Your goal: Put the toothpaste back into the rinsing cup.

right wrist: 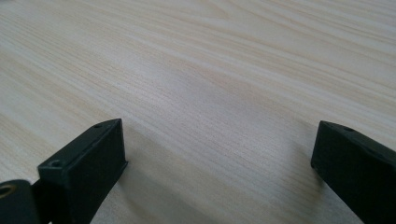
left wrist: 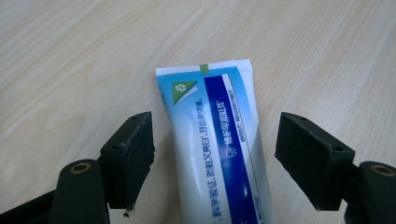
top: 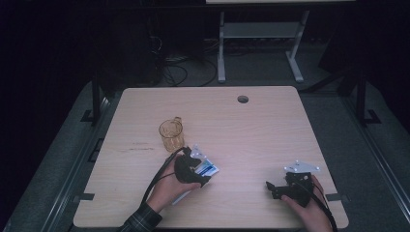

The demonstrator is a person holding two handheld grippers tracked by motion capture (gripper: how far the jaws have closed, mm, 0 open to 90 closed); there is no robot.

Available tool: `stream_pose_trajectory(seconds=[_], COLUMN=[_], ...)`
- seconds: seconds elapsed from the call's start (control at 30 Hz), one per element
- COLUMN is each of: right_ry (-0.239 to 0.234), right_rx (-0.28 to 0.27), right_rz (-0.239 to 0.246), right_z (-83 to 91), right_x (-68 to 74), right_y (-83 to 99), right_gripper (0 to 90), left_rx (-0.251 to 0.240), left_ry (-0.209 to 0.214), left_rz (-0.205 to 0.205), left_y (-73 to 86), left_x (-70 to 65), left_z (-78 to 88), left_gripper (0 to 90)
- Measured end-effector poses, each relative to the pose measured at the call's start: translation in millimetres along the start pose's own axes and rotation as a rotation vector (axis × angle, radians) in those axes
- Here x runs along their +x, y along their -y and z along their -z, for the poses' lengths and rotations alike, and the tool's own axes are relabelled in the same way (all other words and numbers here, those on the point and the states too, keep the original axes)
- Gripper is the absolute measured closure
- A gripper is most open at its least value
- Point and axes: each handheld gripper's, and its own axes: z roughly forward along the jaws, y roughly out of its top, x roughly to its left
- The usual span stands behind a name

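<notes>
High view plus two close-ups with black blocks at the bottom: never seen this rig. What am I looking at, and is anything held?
No robot here: a person at a wooden table holds a hand-operated two-jaw gripper in each hand. The high view comes from a fixed camera above the person's side, looking forward and down; the forearms enter from the bottom. There the left gripper is near the middle and the right gripper is toward the right edge.

The other two pictures come from cameras riding on the grippers, so the black blocks are each gripper's own jaws.

On the table: an amber glass mug and a blue-and-white toothpaste tube. The left gripper has its jaws open on either side of the tube, not touching it. The right gripper is open over bare wood. Nothing is held yet.
</notes>
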Motion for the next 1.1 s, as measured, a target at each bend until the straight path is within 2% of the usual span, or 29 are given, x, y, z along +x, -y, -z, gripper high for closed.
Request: stream_pose_trajectory(seconds=[0.03,0.17,0.33,0.47,0.77,0.87,0.97,1.03,1.1], right_ry=[0.000,0.000,0.000,0.000,0.000,0.000,0.000,0.000,0.000], right_rx=[0.000,0.000,0.000,0.000,0.000,0.000,-0.001,0.000,0.000], right_rz=[0.000,0.000,0.000,0.000,0.000,-0.001,0.000,-0.001,-0.001], right_z=[0.0,0.0,0.0,0.0,0.0,0.0,-0.1,0.0,0.0], right_x=[0.0,0.0,0.0,0.0,0.0,0.1,0.0,0.1,0.2], right_y=[0.0,0.0,0.0,0.0,0.0,0.0,0.1,0.0,0.0], right_gripper=[2.6,2.5,2.5,2.5,2.5,2.5,2.5,2.5,2.5], left_rx=[0.019,0.035,0.030,0.019,0.033,0.034,0.052,0.059,0.065], left_ry=[-0.010,-0.013,-0.012,-0.018,-0.015,-0.014,-0.003,0.004,0.019], left_rz=[-0.003,-0.006,-0.008,-0.001,0.006,0.004,0.009,0.016,0.036], left_y=[-0.1,0.8,0.8,1.4,0.1,0.0,-1.7,-2.4,-3.5], left_x=[-1.8,-2.8,-3.0,-3.0,-3.4,-3.1,-3.1,-2.2,0.6], left_z=[-3.6,-7.7,-7.4,-6.4,-4.2,-3.6,-2.2,-1.8,-0.1], left_gripper=[27.0,27.0,28.7,39.7,47.9,54.9,59.0,65.0,67.9])
